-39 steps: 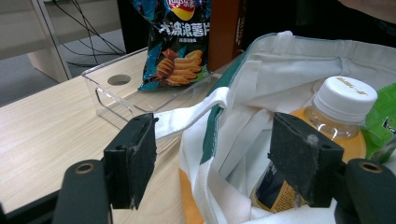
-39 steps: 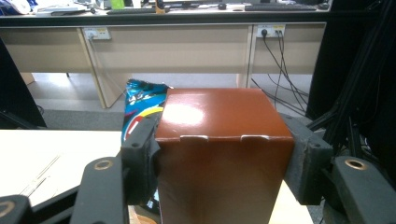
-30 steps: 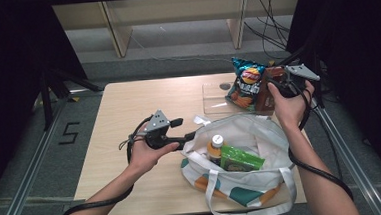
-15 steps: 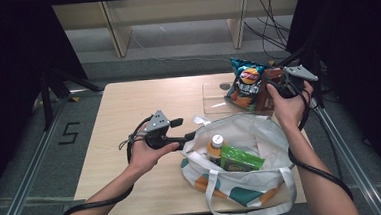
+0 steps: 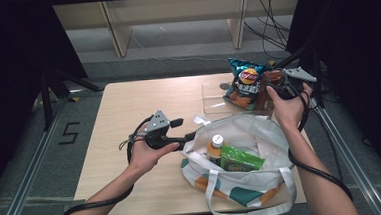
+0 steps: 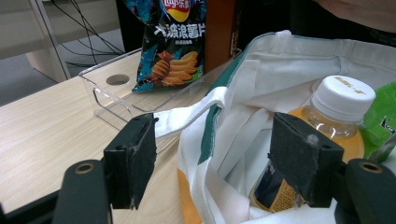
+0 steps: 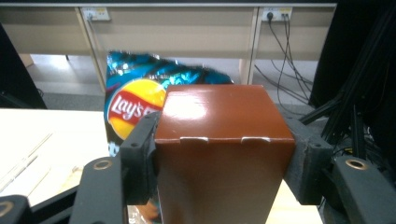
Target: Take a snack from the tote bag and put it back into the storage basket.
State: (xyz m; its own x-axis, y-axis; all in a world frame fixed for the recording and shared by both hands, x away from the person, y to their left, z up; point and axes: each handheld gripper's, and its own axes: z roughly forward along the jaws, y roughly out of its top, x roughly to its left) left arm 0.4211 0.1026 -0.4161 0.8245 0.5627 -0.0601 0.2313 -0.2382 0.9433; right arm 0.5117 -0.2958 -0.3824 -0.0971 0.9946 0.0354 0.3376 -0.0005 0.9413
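Right tongs (image 7: 219, 154): jaws are standing wide and pressing both sides of a brown carton (image 7: 222, 140), holding it upright over the bench's far right corner, just beside the crisp bag (image 5: 244, 84). The right gripper view is giving the carton's glossy top and tab seams; the high view is giving only a sliver of it behind the bag. Left tongs (image 6: 219, 158): jaws are standing open, holding nothing, straddling the rim of the white tote bag (image 5: 240, 134), pads clear of the cloth. The left gripper view is showing a white-capped bottle (image 6: 336, 107) of orange drink and a green packet (image 6: 380, 121) inside the tote, plus a clear plastic tray (image 6: 109, 91) beyond. The high view is showing the tote sitting at the bench's (image 5: 128, 106) near right edge, the left half lying bare.
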